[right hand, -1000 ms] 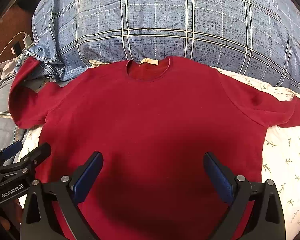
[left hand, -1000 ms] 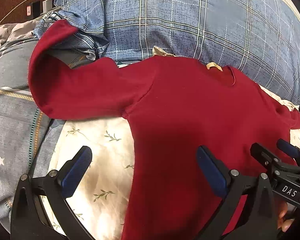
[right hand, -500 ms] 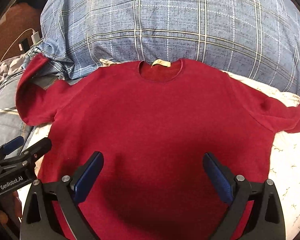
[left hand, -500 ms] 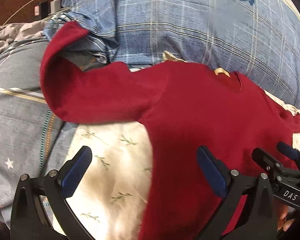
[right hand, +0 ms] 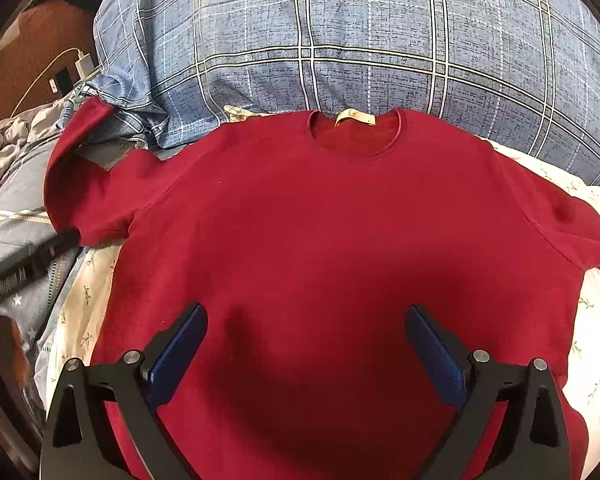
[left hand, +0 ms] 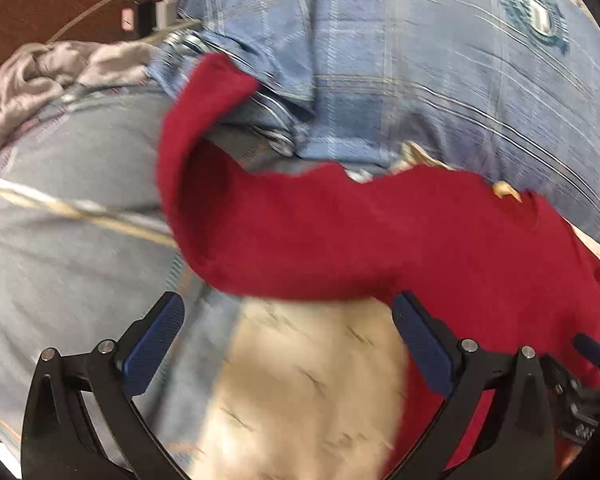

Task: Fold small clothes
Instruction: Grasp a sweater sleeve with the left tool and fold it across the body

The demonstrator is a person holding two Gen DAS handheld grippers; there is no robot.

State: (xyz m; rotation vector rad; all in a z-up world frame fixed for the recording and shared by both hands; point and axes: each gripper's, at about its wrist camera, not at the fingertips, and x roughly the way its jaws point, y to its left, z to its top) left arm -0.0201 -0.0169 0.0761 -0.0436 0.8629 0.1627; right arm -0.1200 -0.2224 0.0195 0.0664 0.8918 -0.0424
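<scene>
A dark red long-sleeved top lies flat and face up on a bed, neck and tan label toward the plaid pillow. Its left sleeve runs out over a grey-blue quilt and its cuff curls up against the pillow. My left gripper is open and empty, just short of that sleeve, above the floral sheet. It shows blurred at the left edge of the right wrist view. My right gripper is open and empty above the lower middle of the top.
A big blue plaid pillow lies behind the top. A grey-blue quilt and crumpled grey cloth lie to the left. A charger and cable sit at the back left. A cream floral sheet lies under the top.
My left gripper has moved left and forward toward the left sleeve, off the body of the top; its view is blurred. My right gripper has edged slightly forward. Both stay open.
</scene>
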